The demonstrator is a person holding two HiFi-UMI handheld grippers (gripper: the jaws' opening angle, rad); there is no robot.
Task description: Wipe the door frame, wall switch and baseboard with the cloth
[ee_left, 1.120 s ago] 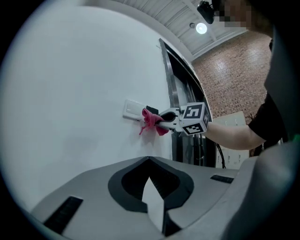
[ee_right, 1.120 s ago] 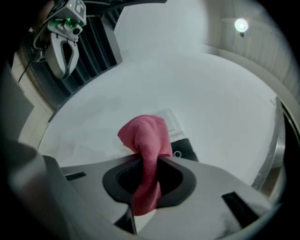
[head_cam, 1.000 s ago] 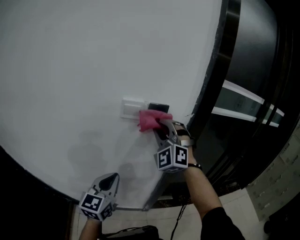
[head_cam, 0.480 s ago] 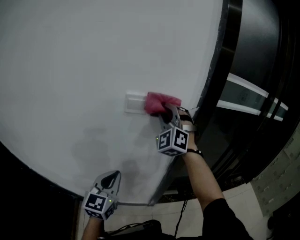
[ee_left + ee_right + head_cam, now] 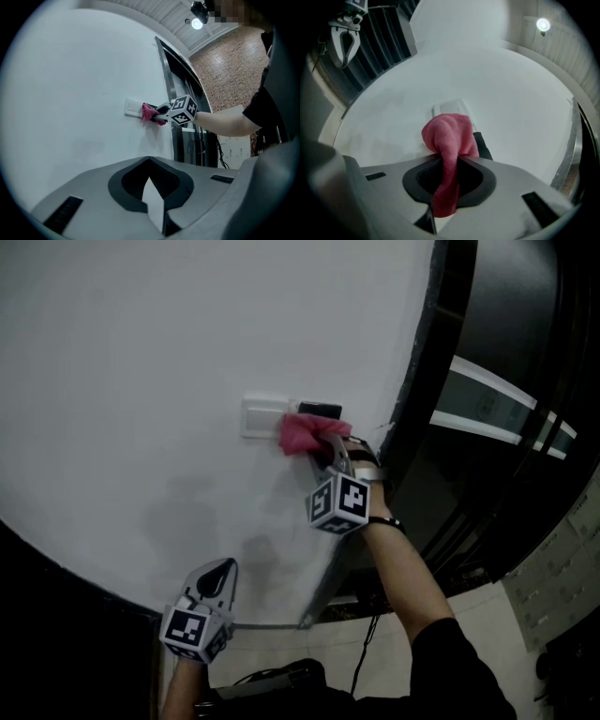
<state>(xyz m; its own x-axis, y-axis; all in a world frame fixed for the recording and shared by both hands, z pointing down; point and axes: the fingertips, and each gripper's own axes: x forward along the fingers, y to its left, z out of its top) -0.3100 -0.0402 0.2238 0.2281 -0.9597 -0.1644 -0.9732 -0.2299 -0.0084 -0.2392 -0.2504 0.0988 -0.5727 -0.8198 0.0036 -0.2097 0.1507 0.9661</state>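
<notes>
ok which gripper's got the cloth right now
The right gripper: its jaws are shut on the pink cloth, held up at the white switch plate. The left gripper hangs lower, shut and empty.

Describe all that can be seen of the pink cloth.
The pink cloth looks soft and fuzzy, like microfibre. It is bunched into a wad, pinched between the jaws of the right gripper, with a tail trailing back through them. Its front rests against the white wall at one edge of the wall switch.
</notes>
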